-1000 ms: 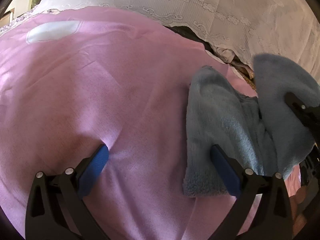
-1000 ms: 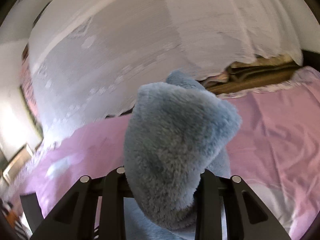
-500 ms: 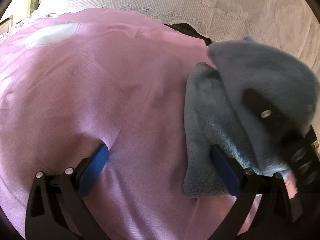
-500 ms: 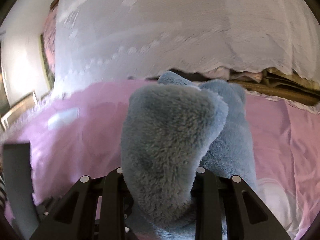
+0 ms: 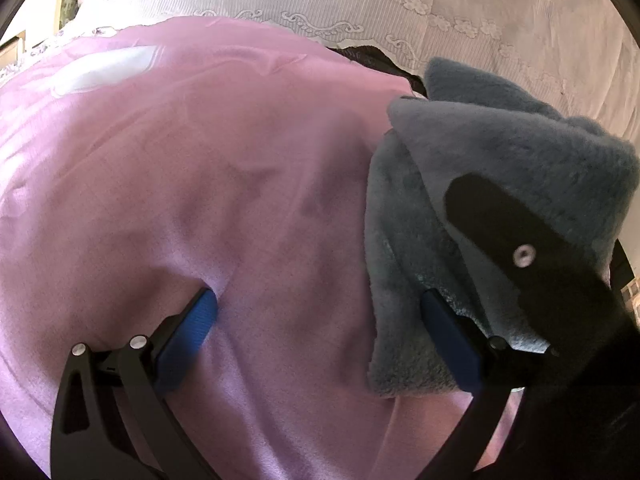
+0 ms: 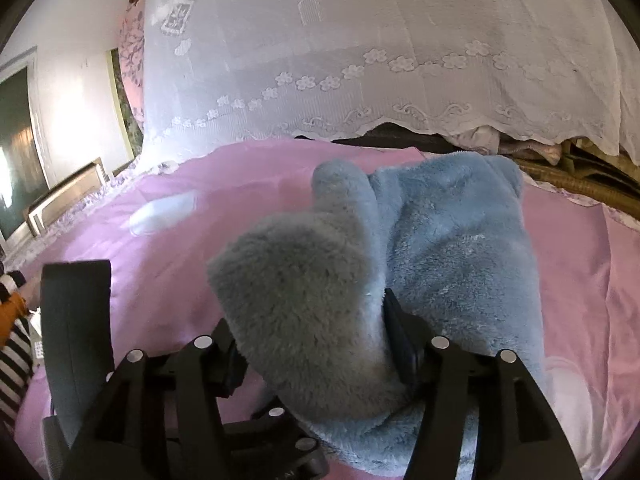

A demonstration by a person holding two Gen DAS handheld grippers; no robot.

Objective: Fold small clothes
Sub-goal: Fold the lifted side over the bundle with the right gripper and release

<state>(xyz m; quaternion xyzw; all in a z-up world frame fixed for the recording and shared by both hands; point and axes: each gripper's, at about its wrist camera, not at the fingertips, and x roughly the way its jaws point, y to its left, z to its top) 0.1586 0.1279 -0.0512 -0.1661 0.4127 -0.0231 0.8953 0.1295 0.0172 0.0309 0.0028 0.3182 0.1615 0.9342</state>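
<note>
While the pink sheet (image 5: 200,200) lay bare beside it, the blue fleece garment (image 6: 460,248) was half folded near its far edge, the left gripper (image 5: 316,324) spread and pinning it, the right gripper (image 6: 316,344) just loosening off the flap.

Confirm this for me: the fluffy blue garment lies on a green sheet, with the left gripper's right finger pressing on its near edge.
Not quite: the sheet is pink, not green, as the left wrist view shows. The rest holds: the fluffy blue garment lies on it, and the left gripper, its jaws wide apart, presses its right finger on the garment's near edge.
</note>
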